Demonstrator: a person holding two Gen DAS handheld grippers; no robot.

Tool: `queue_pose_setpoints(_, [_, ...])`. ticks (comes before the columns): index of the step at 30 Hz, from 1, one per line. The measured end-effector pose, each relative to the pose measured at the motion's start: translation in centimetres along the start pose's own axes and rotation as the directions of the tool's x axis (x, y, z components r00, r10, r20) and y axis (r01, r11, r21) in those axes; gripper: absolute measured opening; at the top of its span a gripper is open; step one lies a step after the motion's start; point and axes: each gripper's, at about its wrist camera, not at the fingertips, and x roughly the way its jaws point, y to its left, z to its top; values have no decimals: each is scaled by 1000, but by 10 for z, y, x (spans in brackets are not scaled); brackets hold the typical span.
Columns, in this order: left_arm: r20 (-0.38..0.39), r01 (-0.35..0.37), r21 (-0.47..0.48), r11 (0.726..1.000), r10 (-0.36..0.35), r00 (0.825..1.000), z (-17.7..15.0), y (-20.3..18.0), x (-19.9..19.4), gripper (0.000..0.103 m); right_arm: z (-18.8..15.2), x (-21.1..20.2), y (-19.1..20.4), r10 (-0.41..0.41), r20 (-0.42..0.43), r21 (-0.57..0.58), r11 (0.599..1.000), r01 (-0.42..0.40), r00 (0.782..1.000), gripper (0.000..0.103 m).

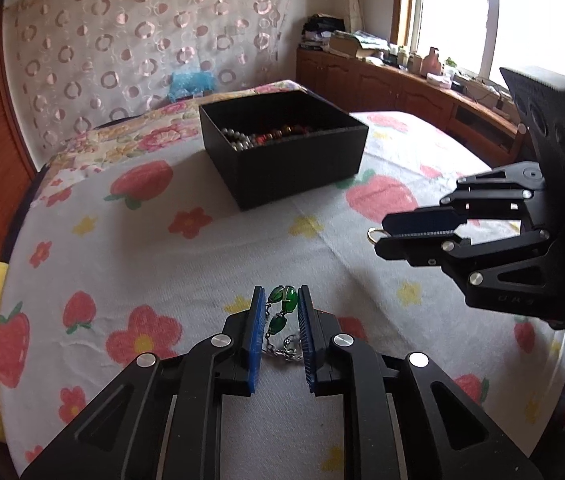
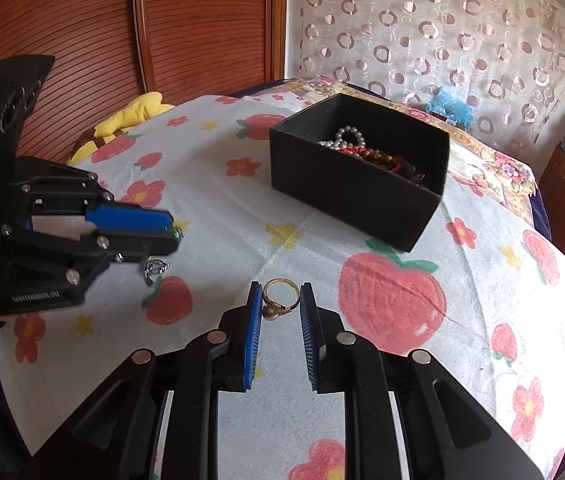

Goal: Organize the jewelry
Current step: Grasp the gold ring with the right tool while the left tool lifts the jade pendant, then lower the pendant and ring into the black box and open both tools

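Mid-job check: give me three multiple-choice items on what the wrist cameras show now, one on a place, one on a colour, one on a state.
1. Where do the pearl beads lie?
A. inside the black box
B. on the bedspread beside the box
C. on the window ledge

2. What colour are the stones of the bracelet in the left claw?
A. red
B. green
C. clear

3. What is the state of the right claw?
A. wide open, holding nothing
B. closed on a gold ring
C. inside the box

Answers:
1. A, the beads show above the box's near wall.
2. B, green ovals sit between the blue pads.
3. B, the ring spans the gap between both pads.
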Motion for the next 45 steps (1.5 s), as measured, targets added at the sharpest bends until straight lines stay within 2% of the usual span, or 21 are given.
queue_pose_setpoints(10, [60,0,1,1000,0,998,32,3,-9,15,17,-15,-25,-5,59,36,999,3,998,21])
queue_pose_setpoints(16, [95,0,-9,1000,1,995,58,7,-9,15,40,-19,-51,-12,98,55,998,7,995,21])
queue_pose_setpoints(29, [151,-21,-6,1000,21,988,119,13,4,15,91,10,-94,-41,124,55,998,34,991,22])
queue_pose_setpoints(34, [148,-38,-4,999,38,988,135,15,19,15,103,23,-106,-50,117,65,997,42,992,22])
queue_pose_setpoints(45, [101,-61,-47,997,65,993,152,28,60,15,92,19,-117,-48,119,102,994,36,992,23])
